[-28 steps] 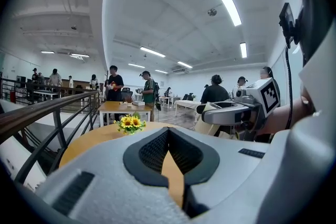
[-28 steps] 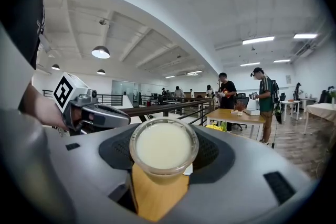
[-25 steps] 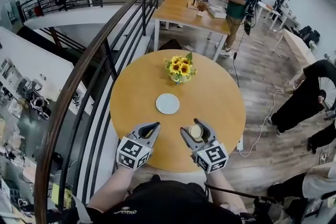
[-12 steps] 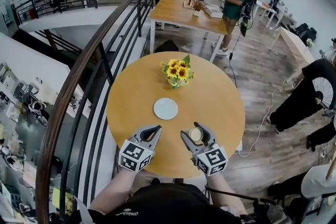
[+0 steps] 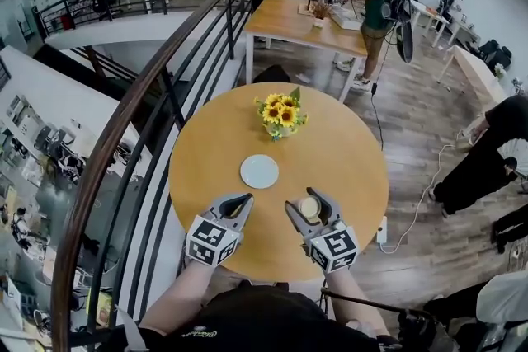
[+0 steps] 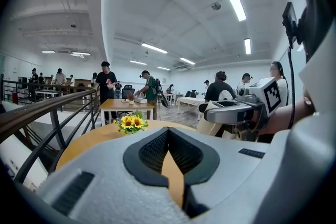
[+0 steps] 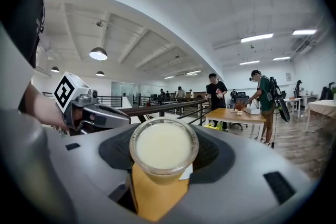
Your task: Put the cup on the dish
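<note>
A clear cup (image 5: 308, 208) of pale creamy drink sits between the jaws of my right gripper (image 5: 304, 200), which is shut on it near the front edge of the round wooden table (image 5: 346, 152). In the right gripper view the cup (image 7: 164, 147) fills the gap between the dark pads. The white dish (image 5: 260, 171) lies flat and bare on the table, a little ahead and left of the cup. My left gripper (image 5: 238, 200) hovers beside the right one, shut with nothing in it; in the left gripper view its jaws (image 6: 169, 131) meet at the tips.
A small pot of sunflowers (image 5: 282, 113) stands beyond the dish at the table's far side. A dark curved railing (image 5: 148, 95) runs close along the table's left. Beyond stand a rectangular wooden table (image 5: 305, 21) and several people; a white cable (image 5: 421, 202) lies on the floor at right.
Both grippers and the cup stay in about the same place over the table's front. Only my head view has shifted slightly, and people in the background have moved.
</note>
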`<state>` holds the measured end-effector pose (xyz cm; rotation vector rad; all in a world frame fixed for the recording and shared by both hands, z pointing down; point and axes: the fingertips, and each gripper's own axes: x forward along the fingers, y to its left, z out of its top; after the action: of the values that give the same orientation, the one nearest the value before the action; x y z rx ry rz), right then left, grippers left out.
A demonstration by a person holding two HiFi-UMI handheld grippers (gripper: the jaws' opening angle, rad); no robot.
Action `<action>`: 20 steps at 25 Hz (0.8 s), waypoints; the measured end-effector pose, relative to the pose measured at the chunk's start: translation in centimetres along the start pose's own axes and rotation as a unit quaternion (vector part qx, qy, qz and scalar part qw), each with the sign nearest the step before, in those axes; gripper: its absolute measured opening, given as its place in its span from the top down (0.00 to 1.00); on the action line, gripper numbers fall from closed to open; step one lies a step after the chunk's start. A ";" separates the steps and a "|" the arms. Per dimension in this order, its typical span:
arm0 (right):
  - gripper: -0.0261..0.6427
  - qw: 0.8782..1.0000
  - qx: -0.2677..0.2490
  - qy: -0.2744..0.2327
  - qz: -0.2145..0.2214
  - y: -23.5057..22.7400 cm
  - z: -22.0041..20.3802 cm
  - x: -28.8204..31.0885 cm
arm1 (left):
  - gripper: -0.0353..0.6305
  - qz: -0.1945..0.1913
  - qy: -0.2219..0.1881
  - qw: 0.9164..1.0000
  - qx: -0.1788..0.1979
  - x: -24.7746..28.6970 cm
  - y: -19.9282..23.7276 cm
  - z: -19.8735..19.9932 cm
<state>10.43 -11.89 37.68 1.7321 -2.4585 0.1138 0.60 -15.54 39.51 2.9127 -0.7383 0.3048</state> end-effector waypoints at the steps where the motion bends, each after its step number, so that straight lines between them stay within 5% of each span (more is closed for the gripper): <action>1: 0.58 1.000 0.000 0.000 -0.001 -0.4 -0.1 -0.2 | 0.95 0.001 0.002 1.000 0.001 0.2 -0.2 -0.2; 20: 0.58 0.999 0.001 0.042 0.031 -2.3 -3.9 1.4 | 0.95 0.014 0.051 0.998 -0.023 2.7 -0.2 -4.4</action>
<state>12.41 -13.47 41.68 1.6175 -2.4521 0.1920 2.31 -15.91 44.36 2.8221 -0.7595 0.4307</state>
